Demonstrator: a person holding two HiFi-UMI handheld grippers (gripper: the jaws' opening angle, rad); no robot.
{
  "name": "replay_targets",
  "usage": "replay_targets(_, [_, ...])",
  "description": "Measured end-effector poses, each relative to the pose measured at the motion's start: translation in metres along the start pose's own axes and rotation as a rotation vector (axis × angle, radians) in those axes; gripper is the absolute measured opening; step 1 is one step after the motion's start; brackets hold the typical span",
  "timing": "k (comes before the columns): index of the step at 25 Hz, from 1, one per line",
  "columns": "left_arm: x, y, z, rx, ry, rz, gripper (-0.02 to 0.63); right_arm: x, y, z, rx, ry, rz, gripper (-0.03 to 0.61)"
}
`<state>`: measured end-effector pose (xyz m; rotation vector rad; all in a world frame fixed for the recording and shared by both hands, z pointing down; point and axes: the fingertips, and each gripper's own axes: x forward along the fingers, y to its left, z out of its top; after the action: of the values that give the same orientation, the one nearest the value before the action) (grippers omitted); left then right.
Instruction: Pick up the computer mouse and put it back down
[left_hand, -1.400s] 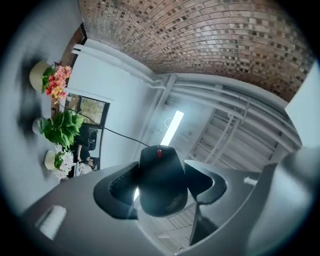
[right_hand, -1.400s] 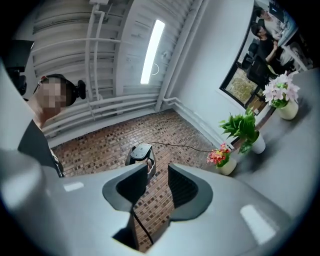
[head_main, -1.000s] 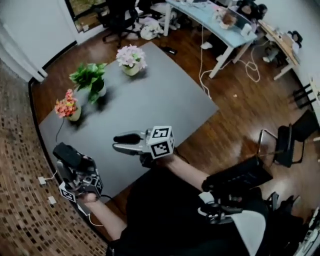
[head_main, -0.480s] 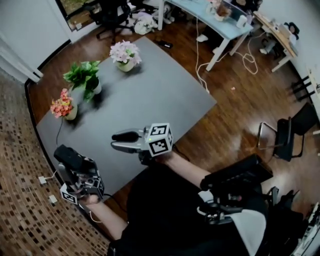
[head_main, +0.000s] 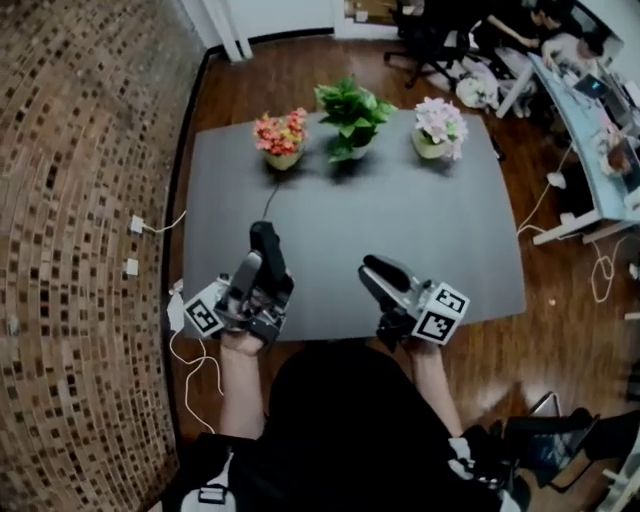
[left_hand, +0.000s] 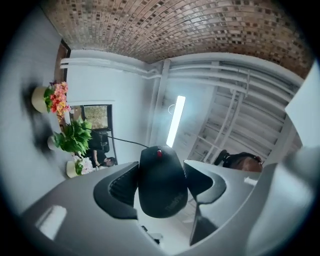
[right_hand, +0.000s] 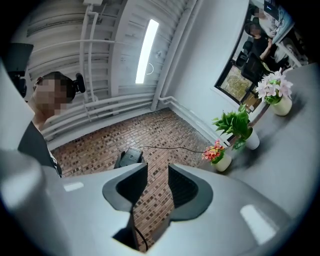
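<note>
Both jaws of the left claw (left_hand: 161, 172) pinch the mouse (left_hand: 162, 186) between them.

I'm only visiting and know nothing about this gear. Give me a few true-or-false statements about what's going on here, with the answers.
1. The computer mouse lies flat on the table. False: the mouse is clamped between the jaws of the left gripper.
2. The right gripper holds nothing. True: the jaws of the right gripper stand apart with only floor showing between them.
3. A green plant stands between two pots of flowers. True: the green plant has the orange-pink flowers on one side and the pale pink flowers on the other.
4. The table is round. False: the table is a grey rectangle.
</note>
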<state>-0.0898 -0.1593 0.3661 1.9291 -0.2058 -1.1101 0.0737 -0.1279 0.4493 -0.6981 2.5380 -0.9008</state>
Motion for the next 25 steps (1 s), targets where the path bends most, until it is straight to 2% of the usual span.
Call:
replay_targets(4, [-0.035,0.067,0.007,0.097,0.044,0.219,0.282,0.005,0.0,0.001,-0.006,0.006,0.001,0.118])
replay_targets(12, [-0.108,0.25,0.034,0.287,0.217,0.741,0.282,-0.008,-0.004,0.002,-0.007,-0.012,-0.053,0.118])
replay_targets(17, [-0.146,0.339,0.055,0.486,0.437,1.046,0.282,-0.021,-0.006,-0.002,-0.008,-0.045,-0.12,0.118])
replay_targets(20, [-0.153,0.381,0.062,0.6,0.516,1.16,0.282,-0.037,-0.008,0.0,-0.017,-0.051,-0.172,0.118])
replay_targets(25, [-0.159,0.428,0.076,0.82,0.647,1.371,0.282,-0.056,-0.006,0.002,-0.033,-0.063,-0.234,0.118])
